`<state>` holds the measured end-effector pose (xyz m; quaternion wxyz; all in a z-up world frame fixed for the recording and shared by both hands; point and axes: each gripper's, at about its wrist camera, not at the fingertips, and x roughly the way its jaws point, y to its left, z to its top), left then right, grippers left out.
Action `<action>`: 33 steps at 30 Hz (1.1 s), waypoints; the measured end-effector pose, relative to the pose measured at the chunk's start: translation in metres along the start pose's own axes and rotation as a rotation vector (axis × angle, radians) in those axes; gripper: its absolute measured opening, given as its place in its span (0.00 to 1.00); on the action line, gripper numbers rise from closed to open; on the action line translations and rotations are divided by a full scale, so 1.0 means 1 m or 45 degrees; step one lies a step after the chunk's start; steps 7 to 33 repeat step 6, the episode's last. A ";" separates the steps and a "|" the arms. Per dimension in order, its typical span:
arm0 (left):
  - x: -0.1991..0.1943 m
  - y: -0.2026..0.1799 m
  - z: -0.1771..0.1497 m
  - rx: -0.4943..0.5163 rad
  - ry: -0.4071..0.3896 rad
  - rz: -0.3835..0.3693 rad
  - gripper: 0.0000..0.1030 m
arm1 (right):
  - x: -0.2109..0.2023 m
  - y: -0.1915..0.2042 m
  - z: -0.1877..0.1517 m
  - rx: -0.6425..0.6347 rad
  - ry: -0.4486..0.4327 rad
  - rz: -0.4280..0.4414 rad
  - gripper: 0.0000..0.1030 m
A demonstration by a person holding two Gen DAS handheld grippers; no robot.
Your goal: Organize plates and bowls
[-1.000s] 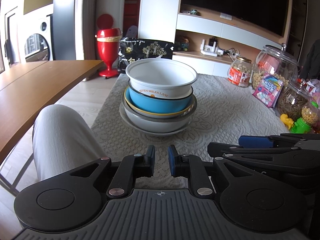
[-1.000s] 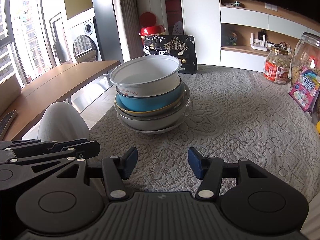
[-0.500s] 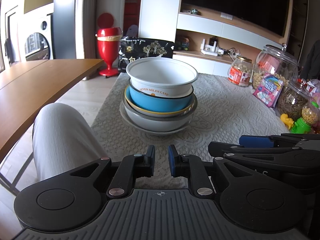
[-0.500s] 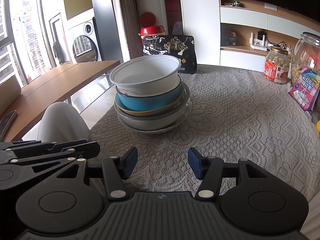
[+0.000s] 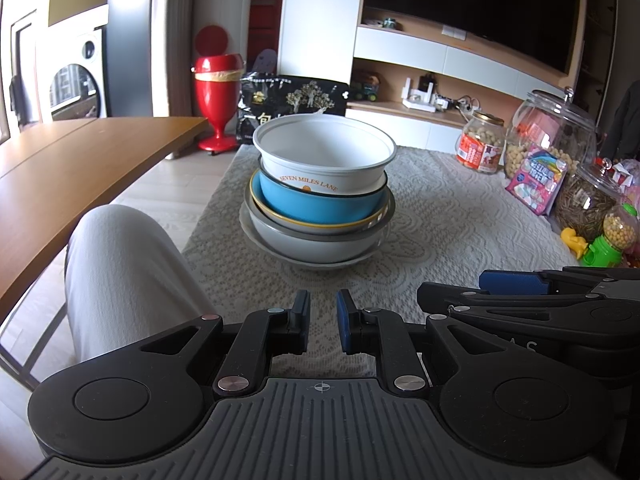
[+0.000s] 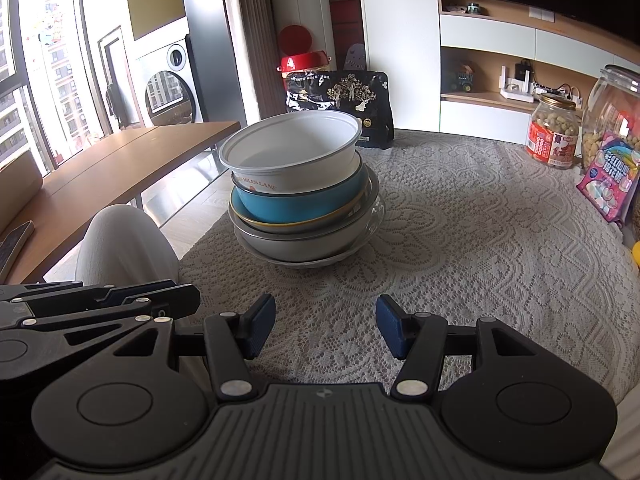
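Left gripper hangs low over the lace cloth, fingers nearly together w/ only a thin slit between the pads, nothing in it. Right gripper sits just beside it, fingers apart, gap empty, only cloth seen through it.

Bowl stack stands straight ahead of the left fingertips, well apart from them; from the right gripper's view it's ahead and a bit left of the fingers. Top to bottom: white bowl w/ lettering, blue bowl, a yellow-rimmed one, grey bowl, a shallow plate at the base. White bowl tilts slightly.

Left of the left fingers: person's knee in light trousers, wooden table beyond. Right of the right fingers, far side of the cloth: jars and a pink snack bag.
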<state>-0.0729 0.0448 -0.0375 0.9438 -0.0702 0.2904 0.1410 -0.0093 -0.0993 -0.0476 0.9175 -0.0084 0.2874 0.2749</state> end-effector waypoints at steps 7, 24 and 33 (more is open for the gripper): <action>0.001 0.000 0.000 -0.009 0.008 0.016 0.17 | 0.000 0.000 0.000 0.001 0.000 0.000 0.55; 0.001 0.000 0.000 -0.009 0.008 0.016 0.17 | 0.000 0.000 0.000 0.001 0.000 0.000 0.55; 0.001 0.000 0.000 -0.009 0.008 0.016 0.17 | 0.000 0.000 0.000 0.001 0.000 0.000 0.55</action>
